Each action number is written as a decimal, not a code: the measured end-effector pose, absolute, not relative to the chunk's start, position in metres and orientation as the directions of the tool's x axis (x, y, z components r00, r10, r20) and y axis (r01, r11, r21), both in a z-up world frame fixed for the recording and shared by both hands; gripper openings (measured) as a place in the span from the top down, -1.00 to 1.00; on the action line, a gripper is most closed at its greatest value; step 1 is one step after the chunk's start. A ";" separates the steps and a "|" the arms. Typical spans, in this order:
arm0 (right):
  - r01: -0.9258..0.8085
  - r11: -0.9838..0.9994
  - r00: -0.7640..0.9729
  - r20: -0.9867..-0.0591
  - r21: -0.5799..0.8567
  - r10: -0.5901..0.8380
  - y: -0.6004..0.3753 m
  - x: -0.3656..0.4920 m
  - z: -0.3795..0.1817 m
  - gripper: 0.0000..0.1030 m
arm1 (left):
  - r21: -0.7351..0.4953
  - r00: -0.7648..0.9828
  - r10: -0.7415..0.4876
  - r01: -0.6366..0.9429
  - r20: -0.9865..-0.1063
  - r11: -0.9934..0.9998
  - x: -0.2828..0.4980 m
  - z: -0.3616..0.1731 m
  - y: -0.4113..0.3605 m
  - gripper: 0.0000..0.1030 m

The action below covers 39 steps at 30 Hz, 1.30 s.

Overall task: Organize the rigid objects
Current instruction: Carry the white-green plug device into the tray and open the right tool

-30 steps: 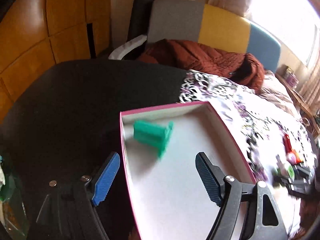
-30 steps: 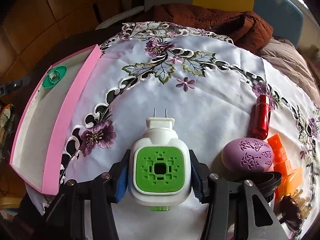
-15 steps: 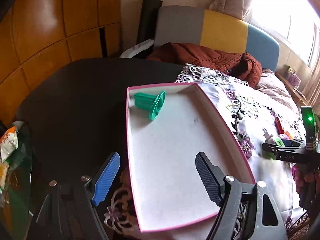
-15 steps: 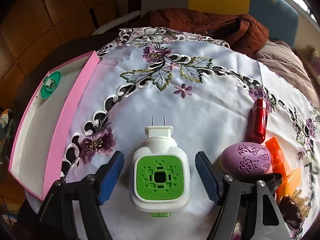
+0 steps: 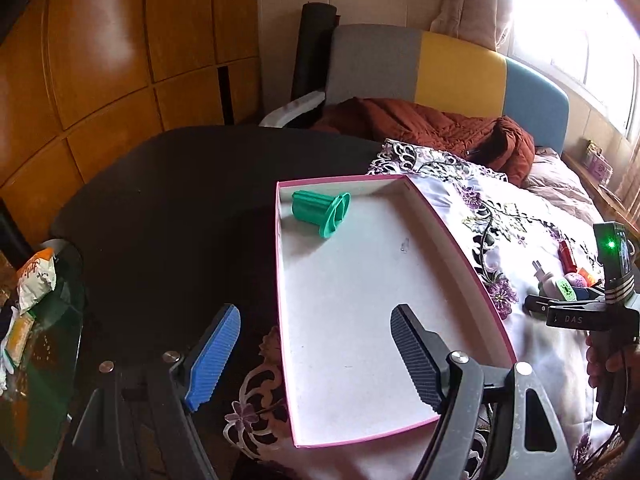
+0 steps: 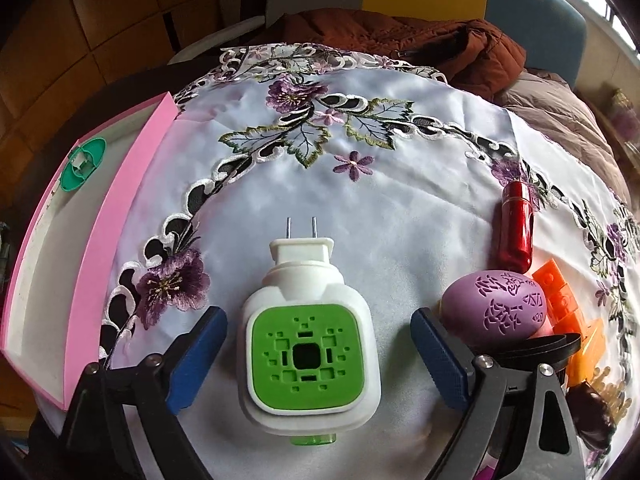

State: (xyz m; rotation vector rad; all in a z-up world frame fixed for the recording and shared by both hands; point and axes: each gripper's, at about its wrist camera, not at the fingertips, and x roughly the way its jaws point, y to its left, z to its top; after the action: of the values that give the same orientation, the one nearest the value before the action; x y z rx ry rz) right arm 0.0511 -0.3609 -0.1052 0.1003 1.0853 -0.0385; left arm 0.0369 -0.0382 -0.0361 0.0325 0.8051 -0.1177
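A pink box [image 5: 360, 272] with a white floor lies on the table, and a green spool [image 5: 320, 212] rests on its side in the far left corner. My left gripper [image 5: 316, 312] hangs open above the box's near end, one finger outside the left wall, nothing between the pads. In the right wrist view a white plug-in device with a green face [image 6: 308, 344] lies flat on the embroidered cloth [image 6: 360, 208], prongs pointing away. My right gripper [image 6: 318, 320] straddles it, jaws opening, both pads clear of its sides. The box's pink wall [image 6: 120, 216] and the spool [image 6: 83, 164] show at the left.
Right of the plug device lie a purple patterned egg [image 6: 496, 308], a red cylinder [image 6: 516, 228] and orange blocks [image 6: 560, 300]. A brown jacket [image 5: 432, 128] lies on the sofa behind. Left of the box is bare black tabletop [image 5: 180, 200], with a snack bag [image 5: 38, 276] beyond its edge.
The right gripper's jaws spread off the plug device, which stays lying on the cloth. The left gripper drew back from the box, and the green spool settled in the far corner.
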 end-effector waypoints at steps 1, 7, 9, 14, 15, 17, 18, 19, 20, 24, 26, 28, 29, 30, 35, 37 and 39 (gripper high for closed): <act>0.083 0.995 0.469 -0.883 0.053 0.008 -0.360 0.051 -0.104 -0.74 | -0.018 0.685 -0.093 0.116 -0.722 0.993 0.037 -0.036 -0.038 -0.54; 0.073 0.997 0.496 -0.868 0.011 -0.026 -0.352 0.049 -0.096 -0.53 | -0.038 0.669 -0.101 0.109 -0.736 0.993 0.041 -0.041 -0.033 -0.54; 0.065 0.998 0.497 -0.867 -0.002 -0.034 -0.350 0.049 -0.096 -0.48 | -0.037 0.669 -0.100 0.108 -0.736 0.993 0.041 -0.041 -0.034 -0.54; 0.065 0.997 0.503 -0.865 0.043 0.005 -0.354 0.047 -0.097 -0.02 | -0.034 0.671 -0.093 0.101 -0.736 0.994 0.041 -0.042 -0.032 -0.54; 0.064 0.997 0.505 -0.863 0.040 0.002 -0.354 0.047 -0.097 -0.02 | -0.034 0.670 -0.092 0.099 -0.737 0.994 0.042 -0.042 -0.031 -0.54; 0.062 0.997 0.506 -0.862 0.039 0.002 -0.353 0.047 -0.098 -0.02 | -0.039 0.669 -0.093 0.095 -0.737 0.995 0.042 -0.042 -0.030 -0.54; 0.065 0.997 0.506 -0.863 0.041 0.003 -0.353 0.047 -0.098 -0.02 | -0.040 0.670 -0.092 0.093 -0.737 0.995 0.042 -0.042 -0.029 -0.54; 0.070 0.997 0.505 -0.863 0.044 0.003 -0.354 0.047 -0.098 -0.02 | -0.043 0.669 -0.093 0.091 -0.737 0.995 0.042 -0.042 -0.028 -0.54; 0.076 0.996 0.504 -0.864 0.045 0.001 -0.355 0.047 -0.098 -0.02 | -0.046 0.668 -0.095 0.091 -0.738 0.995 0.042 -0.041 -0.026 -0.54; 0.118 0.991 0.528 -0.849 0.067 -0.006 -0.359 0.043 -0.086 -0.02 | -0.054 0.666 -0.098 0.087 -0.739 0.995 0.042 -0.040 -0.020 -0.54; 0.129 0.987 0.561 -0.828 0.091 0.003 -0.357 0.040 -0.072 -0.02 | -0.059 0.664 -0.099 0.082 -0.741 0.995 0.042 -0.041 -0.015 -0.54; 0.113 0.987 0.589 -0.807 0.117 0.028 -0.348 0.040 -0.056 -0.02 | -0.068 0.661 -0.101 0.076 -0.743 0.995 0.042 -0.042 -0.010 -0.54; 0.094 0.988 0.599 -0.799 0.126 0.045 -0.341 0.042 -0.049 -0.02 | -0.071 0.660 -0.101 0.073 -0.745 0.995 0.042 -0.043 -0.008 -0.54; 0.072 0.990 0.607 -0.793 0.125 0.056 -0.331 0.043 -0.042 -0.02 | -0.074 0.659 -0.102 0.070 -0.745 0.995 0.042 -0.044 -0.007 -0.54; -0.063 0.987 0.611 -0.776 0.148 0.155 -0.272 0.058 -0.024 -0.02 | -0.090 0.662 -0.105 0.057 -0.742 0.994 0.039 -0.044 0.003 -0.54; -0.111 0.980 0.596 -0.779 0.163 0.197 -0.245 0.066 -0.024 -0.02 | -0.094 0.664 -0.104 0.051 -0.740 0.994 0.038 -0.044 0.008 -0.54; -0.153 0.972 0.572 -0.787 0.178 0.234 -0.218 0.073 -0.029 -0.02 | -0.098 0.661 -0.100 0.040 -0.743 0.994 0.038 -0.045 0.015 -0.54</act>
State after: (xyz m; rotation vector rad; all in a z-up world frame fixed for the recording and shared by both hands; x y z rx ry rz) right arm 0.0733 -0.2183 -0.0286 0.0933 0.9355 0.2271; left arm 0.0384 0.0152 -0.0446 -0.0758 0.8447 -0.0792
